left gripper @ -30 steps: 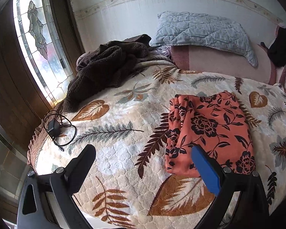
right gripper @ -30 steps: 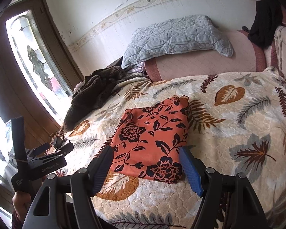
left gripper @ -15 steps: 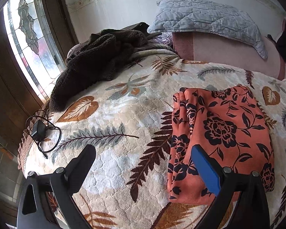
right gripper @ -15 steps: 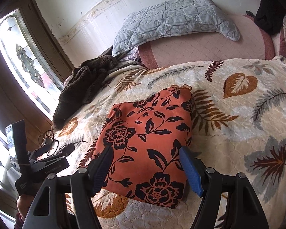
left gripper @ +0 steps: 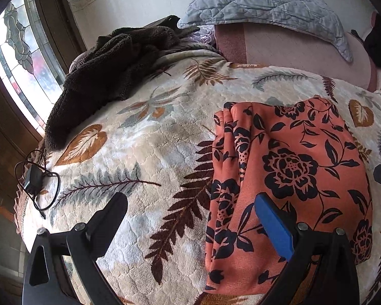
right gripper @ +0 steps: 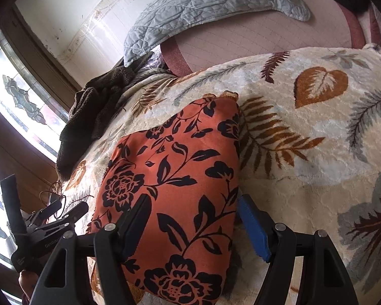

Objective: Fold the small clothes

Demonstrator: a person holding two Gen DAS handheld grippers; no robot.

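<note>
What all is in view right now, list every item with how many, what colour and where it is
Folded garment: one, orange with black flowers, lying flat on the blanket under both grippers.
Blanket: one, cream with brown and grey leaves, covering the bed.
Fleece throw: one, dark brown, heaped at the bed's far left corner by the window.
Quilted pillow: one, pale blue-grey, against the far wall.
Pink mattress cover: one, under the pillow.
Charger with cable: one, black, near left bed edge.
Dark cloth: one, black, far right.
Stained-glass window: one, left.
Left gripper: open, above the garment's left edge.
Right gripper: open, over the garment's near right part.
</note>
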